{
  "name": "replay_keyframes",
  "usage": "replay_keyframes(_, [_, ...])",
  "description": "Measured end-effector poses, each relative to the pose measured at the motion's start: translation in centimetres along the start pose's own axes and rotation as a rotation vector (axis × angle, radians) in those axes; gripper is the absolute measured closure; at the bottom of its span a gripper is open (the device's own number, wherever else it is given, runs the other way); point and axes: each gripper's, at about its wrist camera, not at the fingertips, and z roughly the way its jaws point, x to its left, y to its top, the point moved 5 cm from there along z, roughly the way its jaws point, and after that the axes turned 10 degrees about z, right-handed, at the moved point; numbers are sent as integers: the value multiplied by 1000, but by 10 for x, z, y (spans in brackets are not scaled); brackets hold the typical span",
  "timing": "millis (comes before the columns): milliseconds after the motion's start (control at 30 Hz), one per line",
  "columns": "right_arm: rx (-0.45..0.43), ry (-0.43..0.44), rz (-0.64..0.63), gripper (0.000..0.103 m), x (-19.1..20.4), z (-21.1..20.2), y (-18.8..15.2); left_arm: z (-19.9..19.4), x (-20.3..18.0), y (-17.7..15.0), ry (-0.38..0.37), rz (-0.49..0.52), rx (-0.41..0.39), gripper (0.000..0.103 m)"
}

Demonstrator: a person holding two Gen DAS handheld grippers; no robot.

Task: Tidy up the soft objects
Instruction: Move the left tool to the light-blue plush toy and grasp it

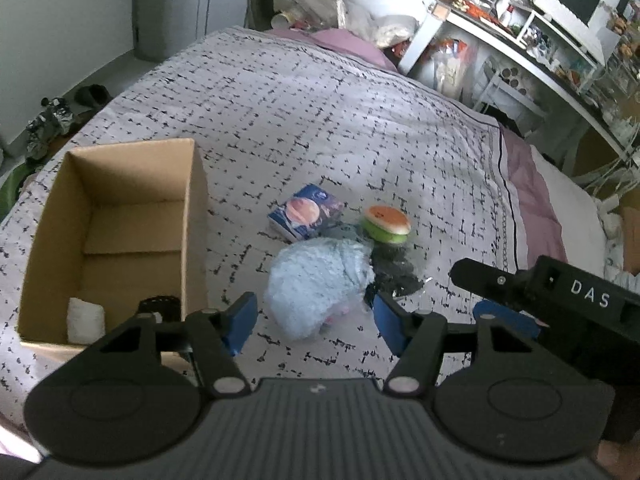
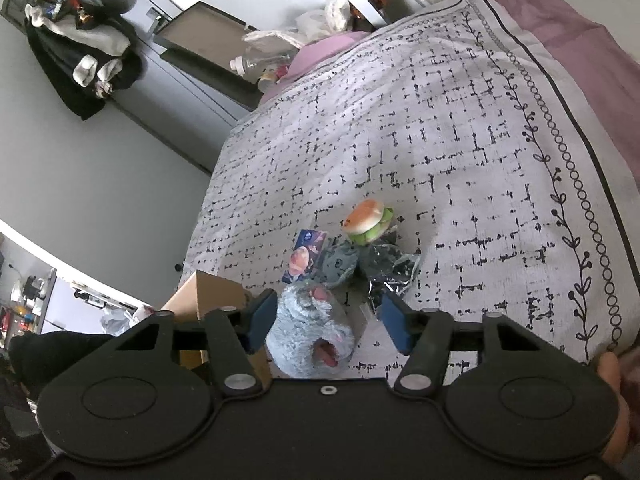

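Left hand-held gripper (image 1: 312, 322): jaws wide, empty, poised low over the bed (image 1: 360, 120). Right hand-held gripper (image 2: 328, 322): jaws wide, empty.

Blue plush toy (image 1: 316, 286): directly ahead of both, between the spread fingers, apparently not yet pinched.

Beyond it: dark crumpled bag (image 1: 394, 270), tissue pack (image 1: 306, 216), burger squishy (image 1: 386, 224).

Left of the left hand-held gripper: cardboard box (image 1: 120, 240), holding 1 white roll (image 1: 85, 320).

Step judged: picking the plush. Next calls for closing on its bulk, lifting, carrying left into the box.
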Motion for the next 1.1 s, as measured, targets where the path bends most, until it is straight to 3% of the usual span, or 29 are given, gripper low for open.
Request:
replay_keyframes(167, [22, -7, 24, 56, -4, 6, -2, 18, -6, -5, -18, 22, 41, 42])
replay_keyframes(633, [44, -20, 48, 57, -10, 19, 1, 68, -5, -17, 34, 74, 161, 44])
replay_keyframes(967, [53, -44, 73, 57, -16, 35, 4, 82, 6, -5, 59, 63, 112, 45])
replay_keyframes(1100, [70, -43, 72, 57, -14, 46, 3, 84, 10, 2, 49, 49, 76, 59])
